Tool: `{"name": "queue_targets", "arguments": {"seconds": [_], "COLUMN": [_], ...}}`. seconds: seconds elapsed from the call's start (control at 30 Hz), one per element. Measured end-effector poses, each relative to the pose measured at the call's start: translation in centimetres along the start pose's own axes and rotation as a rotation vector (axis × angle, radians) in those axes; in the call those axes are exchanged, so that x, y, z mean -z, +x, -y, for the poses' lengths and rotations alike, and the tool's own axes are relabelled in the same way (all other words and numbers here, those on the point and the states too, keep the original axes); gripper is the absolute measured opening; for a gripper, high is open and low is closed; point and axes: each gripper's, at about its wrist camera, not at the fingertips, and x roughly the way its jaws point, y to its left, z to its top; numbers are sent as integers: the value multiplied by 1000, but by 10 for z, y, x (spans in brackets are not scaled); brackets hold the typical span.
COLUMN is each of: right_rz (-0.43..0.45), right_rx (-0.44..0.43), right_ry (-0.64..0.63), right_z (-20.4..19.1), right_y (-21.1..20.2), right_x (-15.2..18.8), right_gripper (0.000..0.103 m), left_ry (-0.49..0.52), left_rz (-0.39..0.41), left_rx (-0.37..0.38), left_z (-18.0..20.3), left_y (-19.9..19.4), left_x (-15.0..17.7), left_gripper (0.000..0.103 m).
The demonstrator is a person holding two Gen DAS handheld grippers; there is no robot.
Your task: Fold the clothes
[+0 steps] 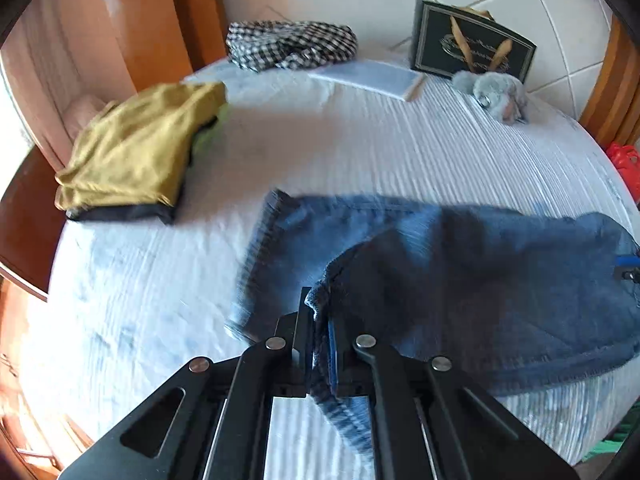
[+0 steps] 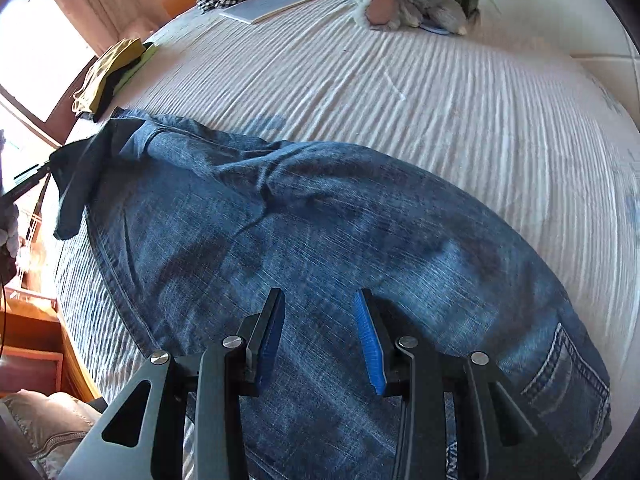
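- Blue denim, a pair of jeans [image 2: 304,232], is lying across the striped white bed [image 2: 440,112], directly under and ahead of the right gripper [image 2: 320,336], with a back pocket showing just to the right of its fingers [image 2: 370,344].
- The left gripper [image 1: 320,332] is pinching a leg hem of the jeans between its fingers [image 1: 304,320], which are closed tight on the cloth; the denim is draping away to the right of them, so a leg end is probably being carried over for a fold.
- The right gripper's fingers are standing partly apart, hovering over the denim with nothing pressed between them, likely ready to take or pin the cloth while the other end is being brought across.
- Ahead and to the left of the left fingers, a folded stack topped by a mustard garment [image 1: 136,148] is sitting near the bed's edge, apparently finished pieces kept aside.
- Far ahead, a checked cloth [image 1: 292,44], a flat notebook [image 1: 372,78], a grey plush toy [image 2: 404,0] and a dark gift bag [image 1: 472,42] are lining the far side.
- Between those things and the jeans, a broad bare stretch of bed is lying open, giving room to swing the leg over.
- The near bed edge is running close to the left of the right fingers, with a wooden frame [image 2: 76,360] beyond, so cloth could slip off there.
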Motion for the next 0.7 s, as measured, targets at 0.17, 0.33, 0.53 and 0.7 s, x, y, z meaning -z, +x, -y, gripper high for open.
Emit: {"name": "queue_targets", "arguments": {"seconds": [0.17, 0.33, 0.53, 0.7], "right_rz": [11, 27, 108, 176], "right_rx": [35, 71, 129, 230], "right_ry": [108, 203, 425, 593], "right_z": [4, -1, 23, 51], "right_y": [-4, -14, -44, -76], "right_x": [18, 43, 93, 136], "right_gripper": [37, 46, 46, 46], "left_ry": [85, 116, 132, 161], "left_rz": [5, -92, -57, -96], "left_rx": [-82, -93, 90, 157], "left_z": [-24, -26, -16, -3], "left_y": [41, 96, 66, 67], "left_x": [-69, -93, -69, -44], "left_gripper": [15, 34, 50, 51]}}
